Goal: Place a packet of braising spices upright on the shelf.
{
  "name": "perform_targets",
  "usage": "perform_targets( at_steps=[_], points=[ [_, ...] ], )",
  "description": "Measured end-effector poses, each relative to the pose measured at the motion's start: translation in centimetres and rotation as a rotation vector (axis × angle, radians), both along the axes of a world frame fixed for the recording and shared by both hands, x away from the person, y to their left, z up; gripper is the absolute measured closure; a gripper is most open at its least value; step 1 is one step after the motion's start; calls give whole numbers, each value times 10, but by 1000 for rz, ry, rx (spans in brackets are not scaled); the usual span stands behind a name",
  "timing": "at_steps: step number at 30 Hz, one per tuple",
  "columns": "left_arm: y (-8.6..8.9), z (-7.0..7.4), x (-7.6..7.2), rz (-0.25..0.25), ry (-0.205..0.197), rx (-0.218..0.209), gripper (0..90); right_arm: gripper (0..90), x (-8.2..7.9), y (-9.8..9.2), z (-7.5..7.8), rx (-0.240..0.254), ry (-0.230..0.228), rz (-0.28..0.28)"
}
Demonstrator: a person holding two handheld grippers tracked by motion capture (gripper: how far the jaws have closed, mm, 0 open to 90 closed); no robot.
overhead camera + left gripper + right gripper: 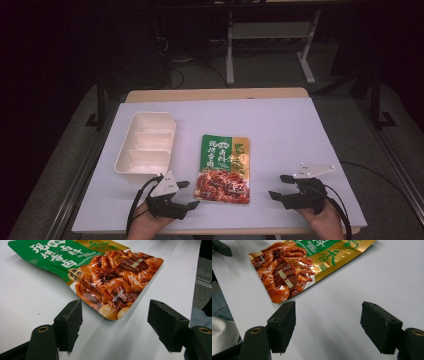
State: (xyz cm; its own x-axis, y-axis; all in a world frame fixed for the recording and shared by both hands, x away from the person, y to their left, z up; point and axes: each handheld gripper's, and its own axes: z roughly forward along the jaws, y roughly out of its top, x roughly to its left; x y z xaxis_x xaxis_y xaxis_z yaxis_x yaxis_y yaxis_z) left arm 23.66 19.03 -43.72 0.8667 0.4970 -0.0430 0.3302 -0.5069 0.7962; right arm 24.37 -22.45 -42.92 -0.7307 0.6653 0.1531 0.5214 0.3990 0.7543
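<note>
Between both hand-held grippers [186, 194], sauce packet [225, 169].

Pouch [225, 169] lies flat mid-table [290, 125], tray [146, 142] just beside it to its left & slightly farther back, left gripper [187, 194] near pouch's near-left corner, right gripper [278, 186] apart to pouch's right, both at near edge w/ jaws pointing toward pouch.

The seasoning pouch [223, 168] is carrying large white Chinese characters on its green upper panel [57, 255]. Green brush characters are showing on the gold strip [332, 257]. Smaller print is appearing too small to read.
</note>
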Motion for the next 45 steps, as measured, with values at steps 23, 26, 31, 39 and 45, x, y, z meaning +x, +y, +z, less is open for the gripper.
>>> perform_targets(
  at_steps=[23,26,31,39,45],
  points=[
    [-19,7,20,-44,20,2,572,275,18,2,6,50,10,-9],
    [-24,7,26,-44,27,24,635,274,25,6,10,46,6,-8],
    [-33,3,31,-64,32,64,739,278,41,17,11,10,33,-14],
    [-38,-3,28,-95,36,123,836,263,79,40,12,9,82,-26],
    [-36,-9,31,-105,74,118,884,270,106,59,14,-11,100,-28]
  ],
)
